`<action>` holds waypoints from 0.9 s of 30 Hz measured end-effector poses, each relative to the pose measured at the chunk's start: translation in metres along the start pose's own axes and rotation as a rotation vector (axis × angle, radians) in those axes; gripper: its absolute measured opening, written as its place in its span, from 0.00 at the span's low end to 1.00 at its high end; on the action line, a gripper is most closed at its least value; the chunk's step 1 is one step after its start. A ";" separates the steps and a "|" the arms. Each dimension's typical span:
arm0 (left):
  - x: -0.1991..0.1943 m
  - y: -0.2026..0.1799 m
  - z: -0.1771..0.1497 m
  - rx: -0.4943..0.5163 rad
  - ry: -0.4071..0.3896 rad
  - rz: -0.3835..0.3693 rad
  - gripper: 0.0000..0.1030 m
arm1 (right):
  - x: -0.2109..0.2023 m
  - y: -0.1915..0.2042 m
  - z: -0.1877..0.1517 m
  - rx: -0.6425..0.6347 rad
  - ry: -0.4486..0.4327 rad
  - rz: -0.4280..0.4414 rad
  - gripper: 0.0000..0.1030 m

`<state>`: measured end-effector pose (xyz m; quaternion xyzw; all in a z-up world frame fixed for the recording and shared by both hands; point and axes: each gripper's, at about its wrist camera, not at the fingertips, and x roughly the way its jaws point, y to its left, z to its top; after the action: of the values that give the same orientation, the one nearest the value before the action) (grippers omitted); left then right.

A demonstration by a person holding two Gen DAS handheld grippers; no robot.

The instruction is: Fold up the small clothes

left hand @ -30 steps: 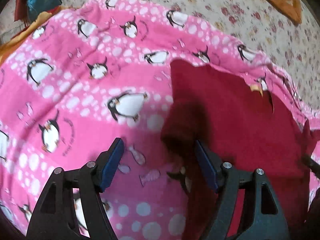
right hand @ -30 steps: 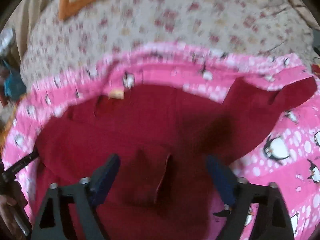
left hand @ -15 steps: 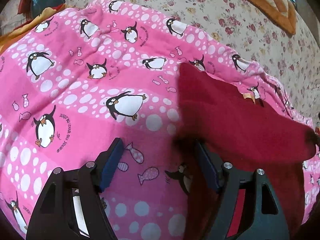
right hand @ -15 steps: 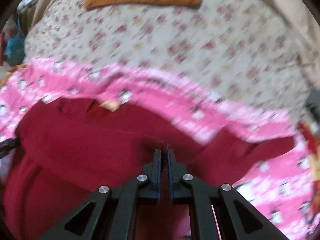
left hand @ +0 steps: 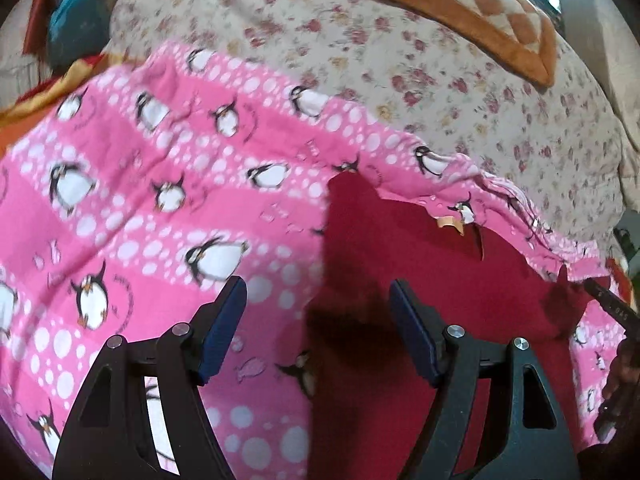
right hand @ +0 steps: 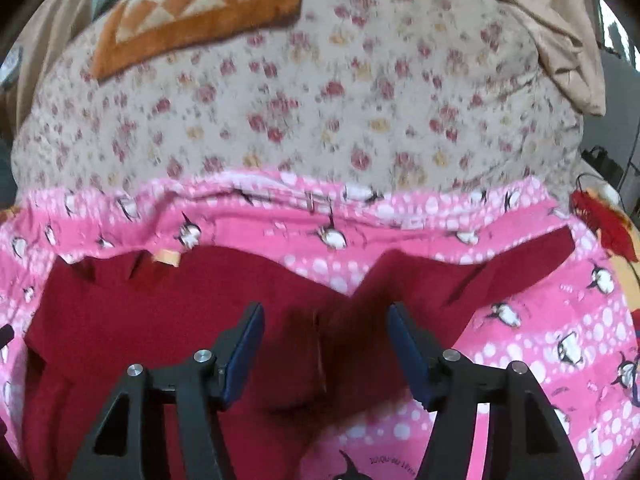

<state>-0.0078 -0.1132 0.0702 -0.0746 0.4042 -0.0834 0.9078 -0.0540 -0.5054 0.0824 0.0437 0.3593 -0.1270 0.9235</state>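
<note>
A small dark red garment (left hand: 472,292) lies spread on a pink penguin-print blanket (left hand: 152,208), with a tan neck label at its far edge. In the right wrist view the garment (right hand: 192,312) shows one sleeve reaching right. My left gripper (left hand: 318,316) is open and empty, straddling the garment's left edge. My right gripper (right hand: 324,336) is open and empty, just above a fold near the garment's middle. The right gripper's tip shows at the right edge of the left wrist view.
The blanket (right hand: 520,320) lies on a floral bedspread (right hand: 320,100). An orange checked cushion (left hand: 480,12) sits at the far side. Blue and orange cloth (left hand: 68,20) lies at the far left, a red item (right hand: 600,228) at the right.
My right gripper was shut on the red garment half a second ago and has opened, letting the cloth go. My left gripper stays open at the garment's left edge.
</note>
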 end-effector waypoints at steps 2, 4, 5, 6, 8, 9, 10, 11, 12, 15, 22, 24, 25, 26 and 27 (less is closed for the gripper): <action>0.008 -0.012 0.001 0.042 0.015 0.019 0.72 | 0.008 0.011 0.000 -0.027 0.066 0.030 0.56; 0.025 -0.019 -0.001 0.073 0.043 0.059 0.72 | 0.025 0.026 -0.005 -0.070 0.129 0.061 0.44; 0.034 -0.019 -0.003 0.081 0.061 0.088 0.72 | 0.033 0.033 -0.010 -0.100 0.156 0.056 0.43; 0.045 -0.017 -0.006 0.088 0.087 0.119 0.72 | 0.043 0.039 -0.014 -0.131 0.181 0.042 0.42; 0.061 -0.006 -0.013 0.070 0.138 0.139 0.74 | 0.067 0.045 -0.024 -0.156 0.230 0.018 0.42; 0.064 0.002 -0.016 0.039 0.152 0.116 0.74 | 0.072 0.043 -0.028 -0.154 0.229 0.020 0.42; 0.063 0.007 -0.017 0.011 0.145 0.093 0.74 | 0.073 0.041 -0.031 -0.152 0.210 0.018 0.42; 0.062 0.009 -0.017 0.002 0.141 0.086 0.74 | 0.072 0.040 -0.030 -0.150 0.198 0.013 0.42; 0.061 0.010 -0.017 0.000 0.144 0.088 0.74 | 0.070 0.038 -0.028 -0.140 0.204 0.013 0.42; 0.058 0.006 -0.018 0.008 0.151 0.107 0.74 | 0.049 0.038 -0.028 -0.103 0.196 0.046 0.44; 0.026 -0.014 -0.022 0.013 0.126 0.099 0.74 | 0.051 0.046 -0.049 -0.153 0.255 0.045 0.50; 0.015 -0.022 -0.025 0.034 0.111 0.098 0.74 | 0.044 0.040 -0.046 -0.099 0.270 0.073 0.51; 0.011 -0.027 -0.027 0.045 0.108 0.094 0.74 | 0.038 0.035 -0.045 -0.065 0.266 0.096 0.51; 0.009 -0.030 -0.028 0.052 0.105 0.091 0.74 | 0.031 0.029 -0.045 -0.035 0.262 0.113 0.50; 0.006 -0.034 -0.029 0.061 0.102 0.091 0.74 | 0.026 0.026 -0.046 -0.020 0.259 0.122 0.51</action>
<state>-0.0290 -0.1498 0.0536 -0.0242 0.4501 -0.0582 0.8908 -0.0582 -0.4777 0.0306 0.0722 0.4733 -0.0604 0.8759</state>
